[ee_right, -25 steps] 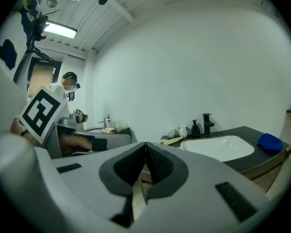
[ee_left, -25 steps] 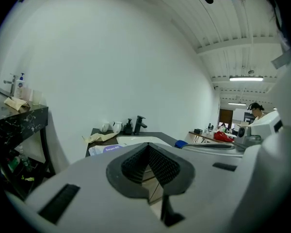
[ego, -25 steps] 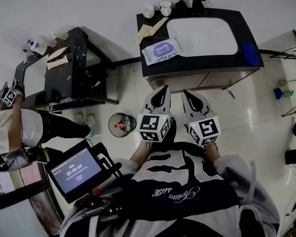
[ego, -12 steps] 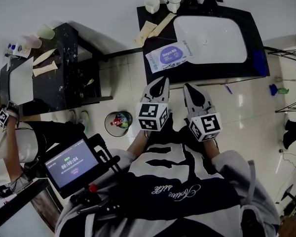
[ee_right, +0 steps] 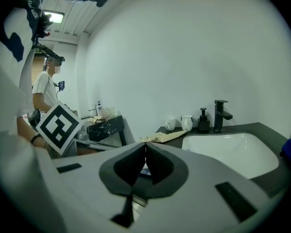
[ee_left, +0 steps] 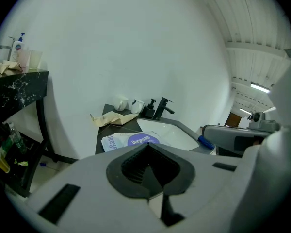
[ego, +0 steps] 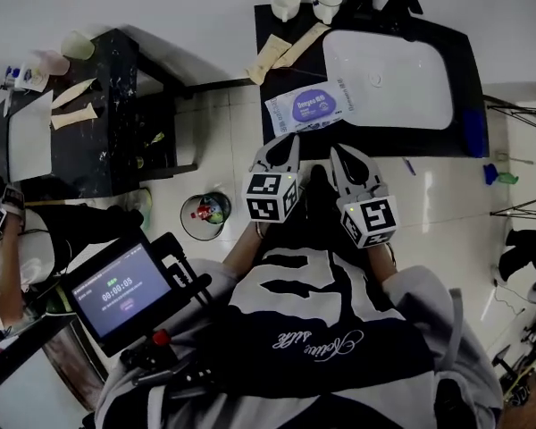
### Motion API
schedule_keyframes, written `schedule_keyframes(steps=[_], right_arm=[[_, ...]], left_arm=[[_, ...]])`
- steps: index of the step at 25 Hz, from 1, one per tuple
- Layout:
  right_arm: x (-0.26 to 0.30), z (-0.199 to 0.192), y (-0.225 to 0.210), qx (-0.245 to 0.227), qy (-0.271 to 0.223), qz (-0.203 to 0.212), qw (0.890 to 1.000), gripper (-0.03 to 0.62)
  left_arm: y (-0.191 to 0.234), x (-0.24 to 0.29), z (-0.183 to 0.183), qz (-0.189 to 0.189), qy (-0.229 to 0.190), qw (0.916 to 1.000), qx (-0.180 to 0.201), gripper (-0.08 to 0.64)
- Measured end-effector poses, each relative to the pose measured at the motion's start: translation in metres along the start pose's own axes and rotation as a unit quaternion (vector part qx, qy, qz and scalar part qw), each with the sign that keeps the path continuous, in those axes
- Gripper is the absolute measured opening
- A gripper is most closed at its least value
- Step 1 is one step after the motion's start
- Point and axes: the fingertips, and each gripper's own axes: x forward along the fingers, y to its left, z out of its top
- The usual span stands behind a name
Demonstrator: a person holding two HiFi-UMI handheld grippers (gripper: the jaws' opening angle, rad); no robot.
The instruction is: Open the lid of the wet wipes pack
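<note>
the dark surface (ego: 272, 74) with its white basin (ego: 389, 74) lies ahead of me and below, and i stand back from its front edge. the wet wipes pack (ego: 306, 107) lies flat on it, just left of the basin and near the front edge, with beige paper (ego: 281, 52) and two cups (ego: 286, 4) behind it towards the wall.

my left gripper (ego: 290, 143) and right gripper (ego: 339, 152) hang side by side short of the surface, both pointing at the pack and touching nothing. the jaws of each are pressed together with nothing between them; each gripper's own view shows the dark pads meeting in a seam.

i judge the pack soft and light: a film pouch that will dent under a pinch and slide on the smooth surface if i only pull at it. so one gripper should press down on a plain end to pin it, while the other works the lid.

the purple oval patch (ee_left: 141, 140) in the pack's middle is, i think, the lid. from here i can't tell which edge has the lifting tab; i would take that free edge, thin and likely slippery, with the very tips of the jaws.
</note>
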Motion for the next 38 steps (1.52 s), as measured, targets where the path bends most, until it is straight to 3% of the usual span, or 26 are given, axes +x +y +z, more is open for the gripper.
schedule_keyframes(steps=[6,12,16,22,27,28,29,38], right_arm=[[0.023,0.006,-0.012,-0.038,0.040,0.058,0.997,-0.001],[0.045,-0.002,-0.020,-0.079,0.093,0.116,0.986,0.000],[0.062,-0.014,-0.026,-0.118,0.131,0.152,0.972,0.000],[0.090,-0.046,-0.037,-0.177,0.175,0.226,0.942,0.000],[0.100,-0.059,-0.030,-0.262,0.204,0.281,0.900,0.000],[0.101,-0.062,-0.029,-0.283,0.209,0.289,0.890,0.009],[0.100,-0.065,-0.028,-0.304,0.215,0.297,0.879,0.056],[0.095,-0.073,-0.013,-0.500,0.221,0.343,0.764,0.060]], left_arm=[[0.018,0.023,-0.002,0.038,0.023,0.9989,-0.018,-0.002],[0.033,0.038,-0.019,0.074,0.061,0.9947,-0.037,-0.002],[0.041,0.042,-0.025,0.095,0.083,0.9908,-0.050,-0.002],[0.044,0.060,-0.041,0.127,0.123,0.9840,-0.028,-0.002],[0.048,0.064,-0.043,0.126,0.142,0.9811,-0.037,-0.002],[0.049,0.063,-0.043,0.124,0.147,0.9806,-0.039,-0.002],[0.049,0.062,-0.044,0.123,0.150,0.9801,-0.041,-0.002],[0.043,0.053,-0.040,0.122,0.149,0.9806,-0.038,-0.002]])
